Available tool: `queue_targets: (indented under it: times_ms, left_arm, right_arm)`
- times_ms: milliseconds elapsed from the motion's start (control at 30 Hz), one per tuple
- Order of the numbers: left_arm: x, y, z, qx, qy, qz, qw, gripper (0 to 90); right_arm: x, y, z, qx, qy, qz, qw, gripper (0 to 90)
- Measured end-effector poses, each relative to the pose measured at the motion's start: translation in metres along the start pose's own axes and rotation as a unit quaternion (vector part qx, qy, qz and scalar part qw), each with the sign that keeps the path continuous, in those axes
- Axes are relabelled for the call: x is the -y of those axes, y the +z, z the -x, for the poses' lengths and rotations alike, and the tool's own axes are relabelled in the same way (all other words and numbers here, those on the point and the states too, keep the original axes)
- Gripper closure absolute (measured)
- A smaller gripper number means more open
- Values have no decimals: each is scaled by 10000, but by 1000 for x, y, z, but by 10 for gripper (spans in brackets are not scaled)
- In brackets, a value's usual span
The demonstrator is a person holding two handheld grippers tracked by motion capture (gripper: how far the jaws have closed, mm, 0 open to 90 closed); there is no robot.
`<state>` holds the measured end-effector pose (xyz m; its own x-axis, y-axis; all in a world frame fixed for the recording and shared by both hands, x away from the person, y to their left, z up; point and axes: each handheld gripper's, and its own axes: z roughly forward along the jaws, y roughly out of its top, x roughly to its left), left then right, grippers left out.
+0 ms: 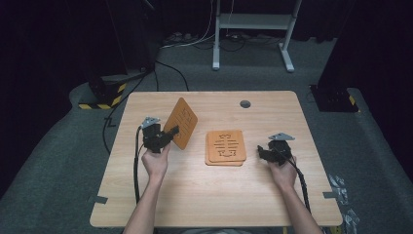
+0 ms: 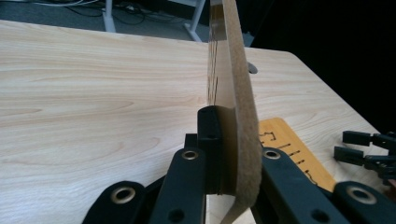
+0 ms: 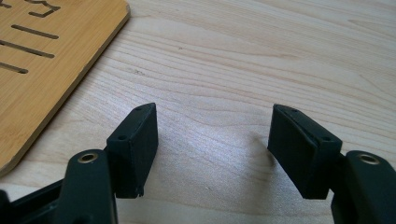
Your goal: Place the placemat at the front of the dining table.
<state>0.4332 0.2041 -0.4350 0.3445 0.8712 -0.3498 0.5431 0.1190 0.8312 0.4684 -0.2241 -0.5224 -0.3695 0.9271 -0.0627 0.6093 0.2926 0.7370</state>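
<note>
Stiff, light orange slotted wooden mat (image 1: pixel 181 123), left of the stack (image 1: pixel 225 147), clamped edgewise by left gripper (image 1: pixel 168 135); right gripper (image 1: pixel 263 152) gapes empty.

The high view looks forward and down from above the person's side, taking in the whole wooden table (image 1: pixel 195 195) and the floor beyond. The left gripper view sits low and very near, looking along its jaws at the edge of a held bamboo mat (image 2: pixel 236 93), with the far table edge behind. The right gripper view hangs close over the tabletop, facing down. Both gripper views catch the stack of bamboo mats (image 1: pixel 225 147) (a corner apiece), central in the high view.
</note>
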Motion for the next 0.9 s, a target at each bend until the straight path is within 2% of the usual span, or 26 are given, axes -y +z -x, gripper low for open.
queue_targets:
  times_ms: [433, 733, 900]
  left_arm:
    - [4, -12, -15, -240, -47, 54, 9997, 862]
    - [8, -23, -33, -479, -229, 119, 9985, 861]
    - [12, -27, -40, -597, -325, 71, 9977, 861]
  right_arm:
    - [0, 0, 0, 6, -4, 4, 10000, 332]
    - [0, 0, 0, 15, -16, 9, 10000, 332]
    - [0, 0, -1, 24, -11, 5, 10000, 333]
